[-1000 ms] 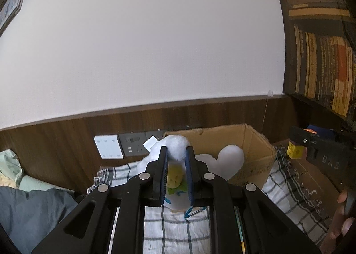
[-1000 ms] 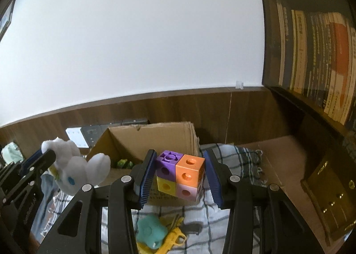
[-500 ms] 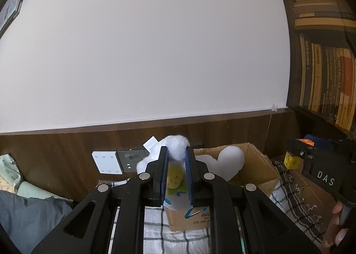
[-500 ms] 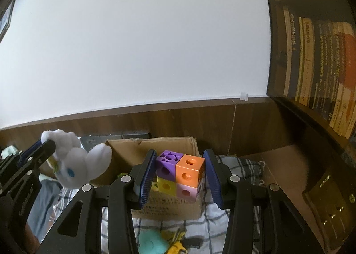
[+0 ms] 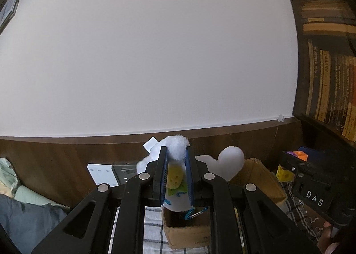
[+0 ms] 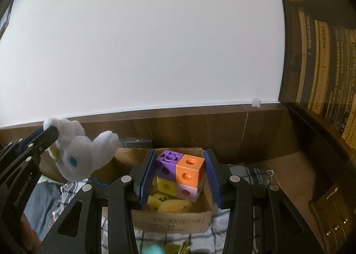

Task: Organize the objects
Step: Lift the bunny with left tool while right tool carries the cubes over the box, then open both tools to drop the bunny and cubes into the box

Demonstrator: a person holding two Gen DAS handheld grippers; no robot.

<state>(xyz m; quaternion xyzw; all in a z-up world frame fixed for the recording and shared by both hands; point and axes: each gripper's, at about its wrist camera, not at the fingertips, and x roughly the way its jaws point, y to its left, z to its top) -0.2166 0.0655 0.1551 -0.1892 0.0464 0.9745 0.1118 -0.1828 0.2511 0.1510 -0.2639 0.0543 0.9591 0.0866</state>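
Checked cloth (image 6: pixel 249 174); cardboard box (image 6: pixel 171 218) holds yellow plush toys (image 6: pixel 169 204).

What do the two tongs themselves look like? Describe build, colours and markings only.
Both are matte black, angular linkage frames with triangular cutouts and round silver pivot bolts. The left tongs and right tongs carry flat blue ribbed finger pads. The right unit's side shows white "DAS" lettering; the left unit's side bears faint, unreadable embossed text. No cables show.
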